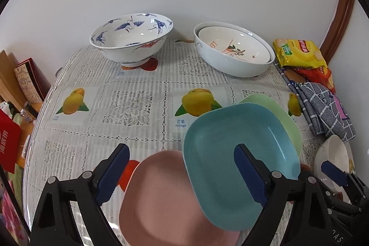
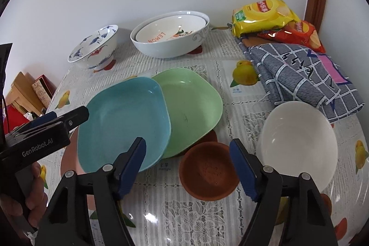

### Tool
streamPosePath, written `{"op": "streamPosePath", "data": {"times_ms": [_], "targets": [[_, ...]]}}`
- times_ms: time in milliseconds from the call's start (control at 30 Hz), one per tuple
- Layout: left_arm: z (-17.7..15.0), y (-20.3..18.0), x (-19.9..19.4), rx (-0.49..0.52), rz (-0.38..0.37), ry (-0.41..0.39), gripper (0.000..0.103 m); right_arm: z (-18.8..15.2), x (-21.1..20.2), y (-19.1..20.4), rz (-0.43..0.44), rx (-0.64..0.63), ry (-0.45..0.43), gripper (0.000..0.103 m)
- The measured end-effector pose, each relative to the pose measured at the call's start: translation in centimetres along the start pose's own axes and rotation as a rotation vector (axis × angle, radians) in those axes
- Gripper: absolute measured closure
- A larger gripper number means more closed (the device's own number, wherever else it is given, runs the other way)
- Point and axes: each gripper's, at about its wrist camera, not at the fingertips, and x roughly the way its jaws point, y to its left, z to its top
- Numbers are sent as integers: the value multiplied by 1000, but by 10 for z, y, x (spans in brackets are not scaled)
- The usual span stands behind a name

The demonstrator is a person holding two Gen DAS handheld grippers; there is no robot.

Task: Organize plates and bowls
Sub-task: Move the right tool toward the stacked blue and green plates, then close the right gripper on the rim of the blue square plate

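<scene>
A blue plate [image 1: 237, 153] [image 2: 124, 121] overlaps a green plate [image 1: 276, 114] [image 2: 191, 107] and a pink plate [image 1: 161, 200]. My left gripper [image 1: 182, 172] is open above the pink and blue plates. It also shows in the right wrist view [image 2: 66, 118]. My right gripper [image 2: 188, 167] is open above a small brown dish [image 2: 207, 170], beside a plain white bowl [image 2: 297, 142] [image 1: 334, 153]. At the back stand a blue-patterned bowl [image 1: 131, 38] [image 2: 94, 47] and two nested white bowls [image 1: 233, 50] [image 2: 170, 36].
Snack bags [image 1: 297, 52] [image 2: 265, 13] and a folded checked cloth [image 1: 322, 107] [image 2: 299, 75] lie at the right. The fruit-print tablecloth [image 1: 129, 103] covers the table by a white wall. Boxes [image 1: 23, 84] stand off the left edge.
</scene>
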Motion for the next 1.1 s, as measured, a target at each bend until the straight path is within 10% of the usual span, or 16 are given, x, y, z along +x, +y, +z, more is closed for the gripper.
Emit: {"op": "streamPosePath", "data": {"times_ms": [633,800,1100], "targets": [[9,1,49,-18,-57,64,57,3,37,2,29,19,41,61],[9,-4,45,-17,-90,62,85,6,38,3,90,40,44,90],[3,-5,17,-11,-85,37,92,5,16,4,51,38,-4,97]]}}
